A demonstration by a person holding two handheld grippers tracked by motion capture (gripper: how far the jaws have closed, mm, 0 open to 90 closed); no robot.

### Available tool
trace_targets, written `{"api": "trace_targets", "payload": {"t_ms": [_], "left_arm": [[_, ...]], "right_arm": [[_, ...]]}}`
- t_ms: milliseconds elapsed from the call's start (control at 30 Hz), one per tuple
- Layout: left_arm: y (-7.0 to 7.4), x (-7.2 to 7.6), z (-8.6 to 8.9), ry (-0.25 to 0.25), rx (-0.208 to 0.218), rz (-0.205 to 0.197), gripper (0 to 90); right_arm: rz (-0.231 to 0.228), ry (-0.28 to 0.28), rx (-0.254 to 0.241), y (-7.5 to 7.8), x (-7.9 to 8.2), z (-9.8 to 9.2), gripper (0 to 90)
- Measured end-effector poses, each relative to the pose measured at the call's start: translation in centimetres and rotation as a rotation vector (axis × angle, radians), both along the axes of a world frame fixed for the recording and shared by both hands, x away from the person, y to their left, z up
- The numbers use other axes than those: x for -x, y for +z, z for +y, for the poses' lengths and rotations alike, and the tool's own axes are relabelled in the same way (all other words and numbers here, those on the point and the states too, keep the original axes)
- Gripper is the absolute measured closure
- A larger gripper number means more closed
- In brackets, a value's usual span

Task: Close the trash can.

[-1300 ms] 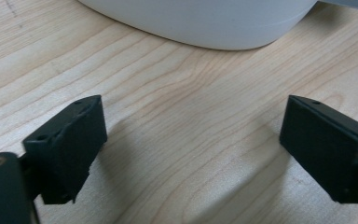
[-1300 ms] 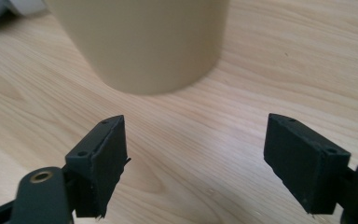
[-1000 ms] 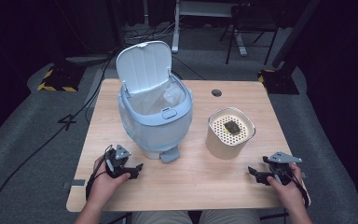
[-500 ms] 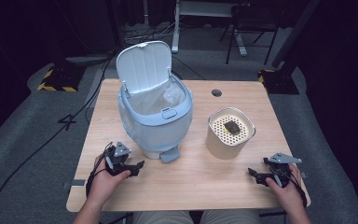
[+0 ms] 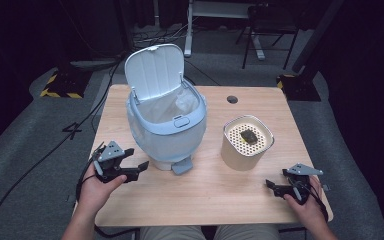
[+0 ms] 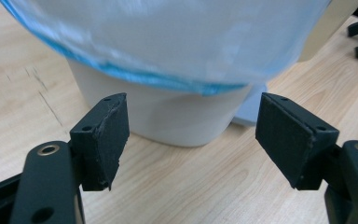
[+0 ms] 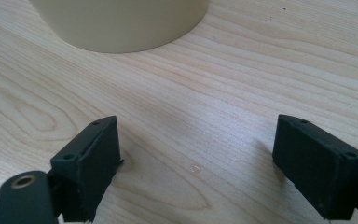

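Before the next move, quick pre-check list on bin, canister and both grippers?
1. Bin lid up, liner open: ok.
2. Pedal bin upright on table: ok.
3. Dark lump sits on the perforated top of the beige canister: ok.
4. Left gripper empty; its jaws have just been closing a little, nothing between the fingers, bin base just ahead: ok.
5. Right gripper open and empty, over bare wood short of the canister: ok.
6. What the lump is: cannot tell.
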State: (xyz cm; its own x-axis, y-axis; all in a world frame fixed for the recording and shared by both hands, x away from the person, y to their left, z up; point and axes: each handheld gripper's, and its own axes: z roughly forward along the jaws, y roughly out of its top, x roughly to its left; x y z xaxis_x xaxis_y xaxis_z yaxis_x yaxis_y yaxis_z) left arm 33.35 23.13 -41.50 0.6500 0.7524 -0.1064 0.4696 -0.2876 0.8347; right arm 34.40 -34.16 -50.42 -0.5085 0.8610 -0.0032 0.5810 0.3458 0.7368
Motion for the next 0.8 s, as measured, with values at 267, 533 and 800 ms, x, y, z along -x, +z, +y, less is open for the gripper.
{"api": "trace_targets", "payload": {"t_ms": [267,533,800], "left_arm": [[3.1,-0.4,0.8,0.01,-0.051,-0.04,26.5],[6.4,-0.9,0.9,0.032,-0.004,-0.056,27.4],[9.5,-1.5,1.2,0.053,0.017,-0.098,27.6]], "right_arm": [[0.002,-0.003,0.0,0.0,0.0,0.0,15.0],[0.001,-0.003,0.0,0.0,0.0,0.0,15.0],[0.001,-0.003,0.0,0.0,0.0,0.0,15.0]]}}
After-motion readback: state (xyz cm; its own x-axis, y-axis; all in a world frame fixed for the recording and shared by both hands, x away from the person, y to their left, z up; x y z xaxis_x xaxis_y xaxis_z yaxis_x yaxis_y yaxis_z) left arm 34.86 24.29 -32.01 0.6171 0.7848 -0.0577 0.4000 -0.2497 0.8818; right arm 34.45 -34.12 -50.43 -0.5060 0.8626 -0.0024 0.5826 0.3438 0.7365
